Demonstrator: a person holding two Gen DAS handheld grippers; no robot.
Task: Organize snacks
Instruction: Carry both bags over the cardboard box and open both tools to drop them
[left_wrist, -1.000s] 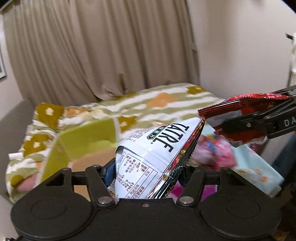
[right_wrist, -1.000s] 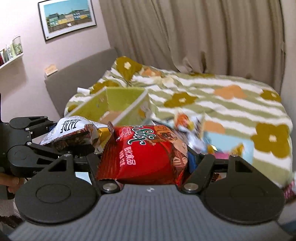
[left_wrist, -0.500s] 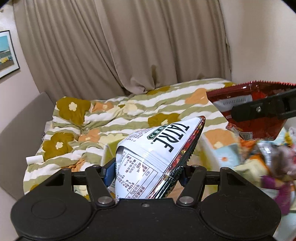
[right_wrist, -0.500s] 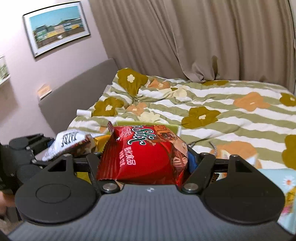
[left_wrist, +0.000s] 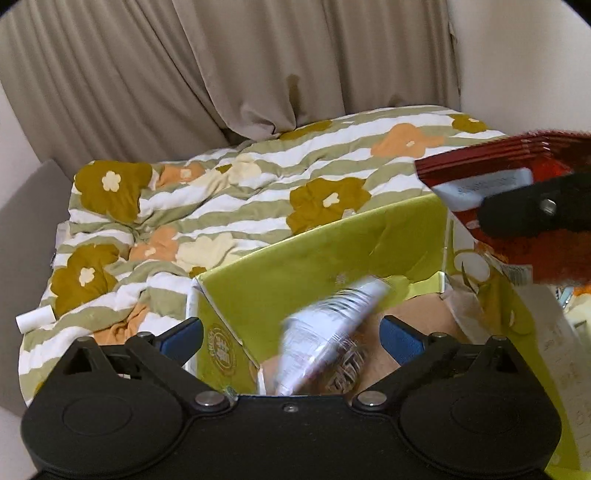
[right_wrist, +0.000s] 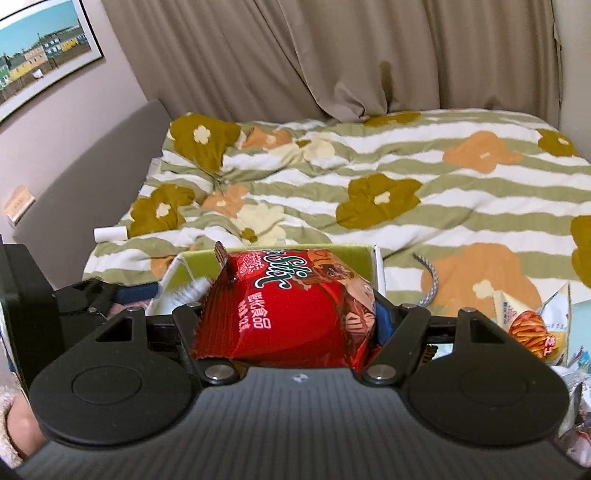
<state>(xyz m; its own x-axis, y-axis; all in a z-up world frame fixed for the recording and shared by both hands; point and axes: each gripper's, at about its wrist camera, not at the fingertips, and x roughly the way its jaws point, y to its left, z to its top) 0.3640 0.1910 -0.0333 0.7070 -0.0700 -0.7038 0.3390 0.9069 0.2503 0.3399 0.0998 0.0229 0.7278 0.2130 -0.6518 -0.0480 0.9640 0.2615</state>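
My left gripper (left_wrist: 291, 336) hangs over an open green cardboard box (left_wrist: 332, 251) on the bed, and its jaws are opening wide. A white snack bag (left_wrist: 325, 332) is blurred between the blue pads (left_wrist: 181, 339), touching neither and tipping down into the box. The right gripper (right_wrist: 288, 306) is shut on a red snack bag (right_wrist: 295, 310) just above the box's far rim (right_wrist: 354, 249). In the left wrist view the red bag (left_wrist: 517, 177) and the right gripper (left_wrist: 535, 210) sit at the right edge. The white bag (right_wrist: 192, 291) also shows inside the box in the right wrist view.
The box rests on a floral striped quilt (right_wrist: 406, 177). Loose snack packets (right_wrist: 532, 321) lie at the right, beside a grey braided cable (right_wrist: 430, 280). A white roll (right_wrist: 110, 233) sits by the grey headboard (right_wrist: 92, 177). A person's hand (right_wrist: 18, 421) shows at lower left.
Both grippers swung across to above the green box. The left jaws sprang apart and the white bag slipped out, falling into the box. The red bag stays gripped.
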